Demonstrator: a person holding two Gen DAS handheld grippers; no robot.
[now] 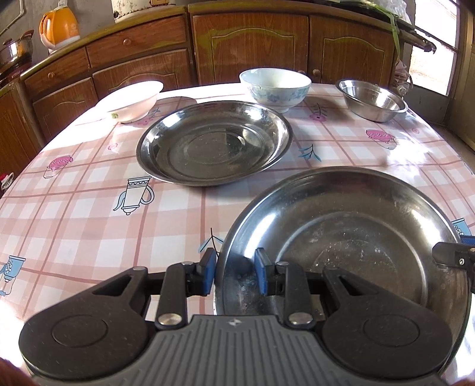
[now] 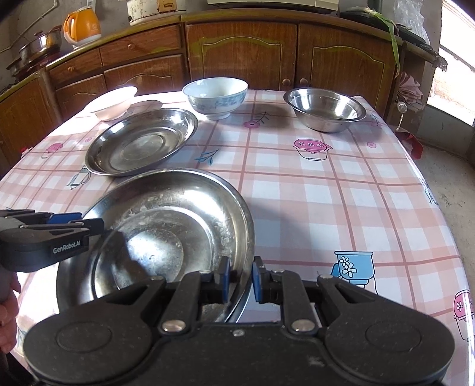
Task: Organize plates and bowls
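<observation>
Both grippers — the left gripper (image 1: pixel 234 274) and the right gripper (image 2: pixel 240 282) — pinch opposite rims of the near steel plate (image 1: pixel 350 234) at lower right, and uneven lifting could tilt it loose onto the second plate (image 1: pixel 212 142) at centre.

home kitchen | wooden cabinets (image 2: pixel 240 50) | orange kettle (image 2: pixel 81 26) | checked tablecloth (image 2: pixel 326 193)

"GenRobot.AI" in white on side of left gripper (image 2: pixel 75 222); no other legible txt.
</observation>
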